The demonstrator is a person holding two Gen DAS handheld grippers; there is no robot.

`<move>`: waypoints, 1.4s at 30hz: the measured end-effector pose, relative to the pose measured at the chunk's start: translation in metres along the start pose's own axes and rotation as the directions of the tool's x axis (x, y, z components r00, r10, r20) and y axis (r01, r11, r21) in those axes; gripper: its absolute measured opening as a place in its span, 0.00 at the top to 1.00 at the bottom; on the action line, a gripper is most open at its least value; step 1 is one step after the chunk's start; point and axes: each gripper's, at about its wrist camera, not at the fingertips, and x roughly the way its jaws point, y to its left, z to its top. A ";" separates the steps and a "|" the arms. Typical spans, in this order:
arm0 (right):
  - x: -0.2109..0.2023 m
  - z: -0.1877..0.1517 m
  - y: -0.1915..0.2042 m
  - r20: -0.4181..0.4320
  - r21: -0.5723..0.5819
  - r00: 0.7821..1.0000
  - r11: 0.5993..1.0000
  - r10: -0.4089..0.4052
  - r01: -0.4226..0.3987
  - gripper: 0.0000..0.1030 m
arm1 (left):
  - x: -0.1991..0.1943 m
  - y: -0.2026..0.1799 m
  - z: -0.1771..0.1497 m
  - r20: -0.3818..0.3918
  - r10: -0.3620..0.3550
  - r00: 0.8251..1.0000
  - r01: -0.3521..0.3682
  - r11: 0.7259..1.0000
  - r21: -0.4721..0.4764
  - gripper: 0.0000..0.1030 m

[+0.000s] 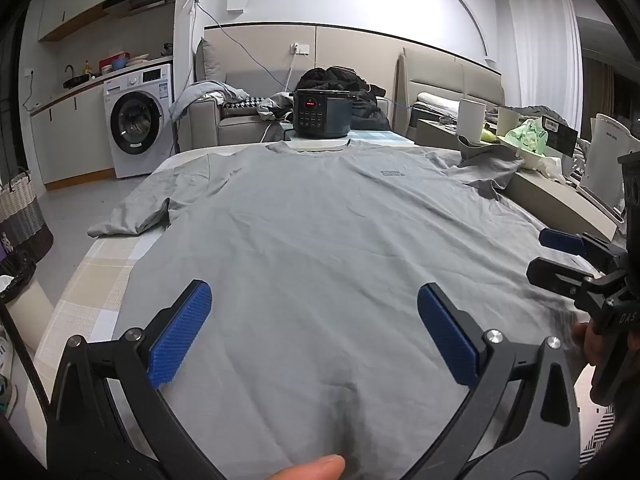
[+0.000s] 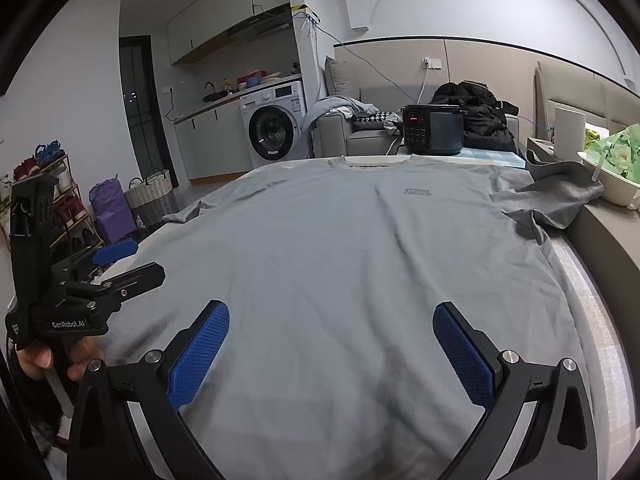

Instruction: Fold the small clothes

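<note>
A grey T-shirt [image 1: 320, 216] [image 2: 340, 248] lies spread flat on the table, collar at the far end and hem toward me. Its left sleeve [image 1: 132, 216] hangs over the table's left edge. The right sleeve [image 2: 560, 200] is rumpled against a side ledge. My left gripper [image 1: 314, 300] hovers open over the near hem, blue pads [image 1: 180, 336] wide apart with only cloth below them. My right gripper [image 2: 332, 320] also stands open above the hem, a little to the right. Each gripper shows in the other's view, the right gripper [image 1: 556, 256] at the edge and the left gripper [image 2: 124, 264] held by a hand.
A dark electric cooker [image 1: 322, 114] stands beyond the collar at the table's far end. A pale ledge [image 1: 560, 196] on the right carries a white cylinder [image 1: 472, 116], a bowl and green bags. A washing machine [image 1: 138, 120], a sofa with clothes and woven baskets [image 2: 152, 196] lie left.
</note>
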 end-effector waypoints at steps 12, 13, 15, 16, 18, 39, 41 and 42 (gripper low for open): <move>-0.002 0.000 0.004 -0.001 0.000 1.000 1.000 -0.001 0.001 0.00 | 0.000 -0.001 0.000 0.000 0.001 1.000 -0.001 1.000 0.001 0.01; -0.002 0.000 0.005 -0.001 0.000 1.000 1.000 -0.001 0.001 0.00 | 0.000 -0.001 0.000 0.000 0.001 1.000 -0.001 1.000 0.001 0.01; -0.002 0.000 0.005 -0.002 -0.001 1.000 1.000 -0.003 0.003 0.00 | 0.000 -0.001 0.000 0.000 0.001 1.000 -0.001 1.000 0.002 0.01; -0.002 0.000 0.005 -0.002 -0.001 1.000 1.000 -0.002 0.002 0.00 | 0.000 -0.001 0.000 0.000 0.002 1.000 -0.002 1.000 0.001 0.01; -0.002 0.000 0.006 -0.004 -0.004 1.000 1.000 -0.003 0.003 0.00 | 0.000 -0.001 0.000 0.000 0.001 1.000 -0.001 1.000 0.001 0.01; -0.001 -0.003 0.008 0.010 -0.010 1.000 1.000 -0.003 0.003 0.00 | 0.000 -0.002 0.000 -0.001 0.003 1.000 -0.003 1.000 0.004 0.01; -0.001 -0.003 0.008 0.009 -0.011 1.000 1.000 -0.003 0.003 0.00 | 0.000 -0.002 0.000 -0.001 0.004 1.000 -0.004 1.000 0.004 0.01; -0.001 -0.003 0.008 0.010 -0.011 1.000 1.000 -0.004 0.004 0.00 | 0.000 -0.003 0.000 -0.001 0.005 1.000 -0.005 1.000 0.004 0.01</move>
